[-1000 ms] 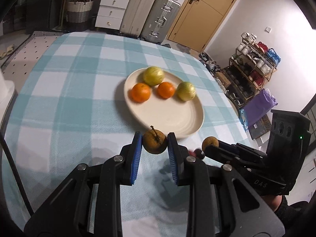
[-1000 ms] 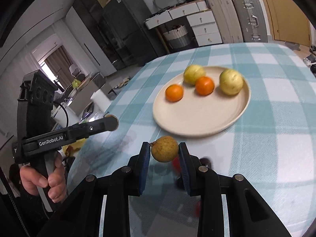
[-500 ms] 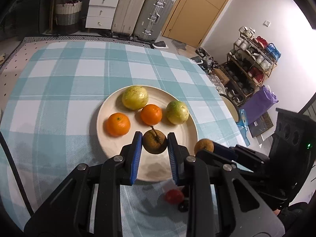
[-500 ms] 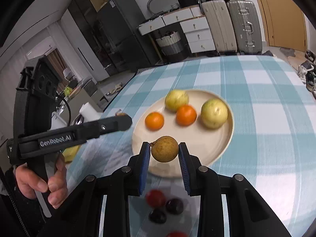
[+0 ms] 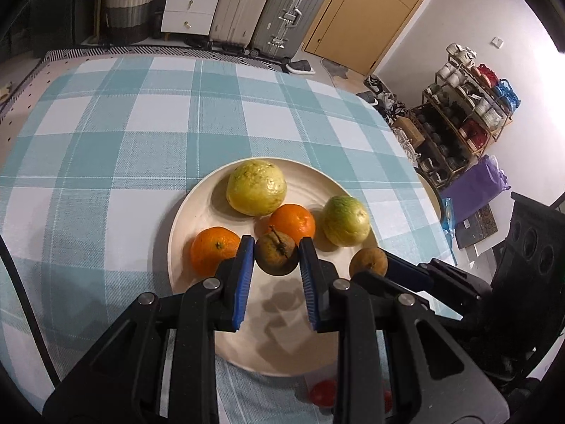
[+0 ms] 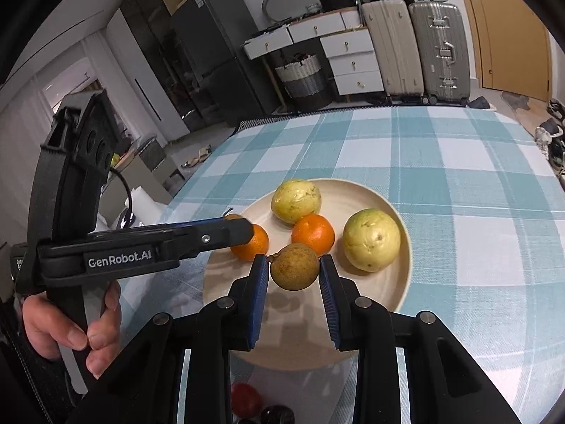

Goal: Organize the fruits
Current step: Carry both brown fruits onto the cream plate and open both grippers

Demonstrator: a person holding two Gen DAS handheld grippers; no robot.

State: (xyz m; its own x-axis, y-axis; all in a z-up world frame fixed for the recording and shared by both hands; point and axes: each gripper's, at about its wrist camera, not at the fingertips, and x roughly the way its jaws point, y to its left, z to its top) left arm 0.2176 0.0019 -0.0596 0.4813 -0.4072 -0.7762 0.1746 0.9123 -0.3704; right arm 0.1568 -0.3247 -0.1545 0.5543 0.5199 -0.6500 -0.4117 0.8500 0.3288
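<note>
Brown fruits [image 5: 276, 253] [image 6: 293, 266] clamped in both grippers' jaws, now above the plate [image 5: 197, 198], no longer short of it.

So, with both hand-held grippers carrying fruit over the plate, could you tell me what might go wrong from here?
1. The left hand-held gripper and right hand-held gripper sit close together and could collide.
2. The brown pear hangs just by an orange; lowering it could knock that orange.
3. The other brown fruit is round and may roll towards the plate rim once released.
</note>
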